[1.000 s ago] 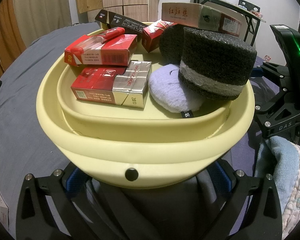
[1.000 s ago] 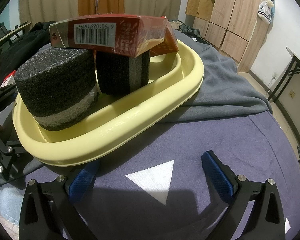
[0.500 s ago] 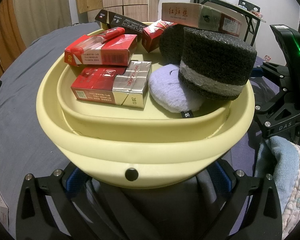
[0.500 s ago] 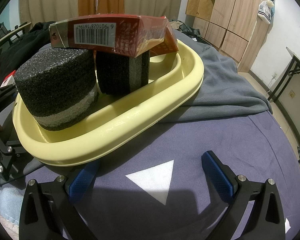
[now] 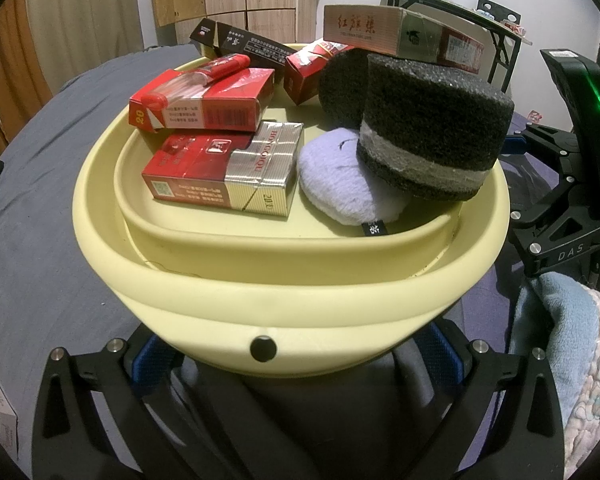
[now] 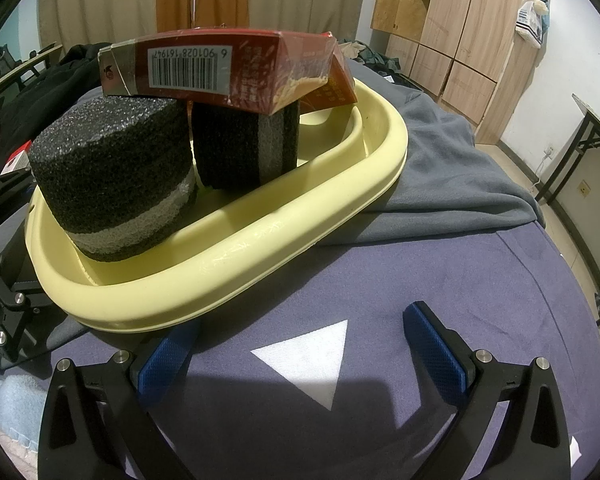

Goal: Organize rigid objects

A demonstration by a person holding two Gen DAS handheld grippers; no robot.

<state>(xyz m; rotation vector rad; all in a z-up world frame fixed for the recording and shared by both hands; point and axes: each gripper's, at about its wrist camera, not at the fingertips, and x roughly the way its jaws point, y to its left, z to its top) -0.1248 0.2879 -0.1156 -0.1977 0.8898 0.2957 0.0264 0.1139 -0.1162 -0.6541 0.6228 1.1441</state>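
Looking along the left hand-held gripper, open fingers flank the near end of the yellow tray, long axis running away; from the right hand-held gripper, open and empty, it lies ahead-left on the bed, left nearer.

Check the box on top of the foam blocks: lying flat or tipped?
Tipped. The box bridges both foam blocks, and its far end sits higher on the taller rear block.
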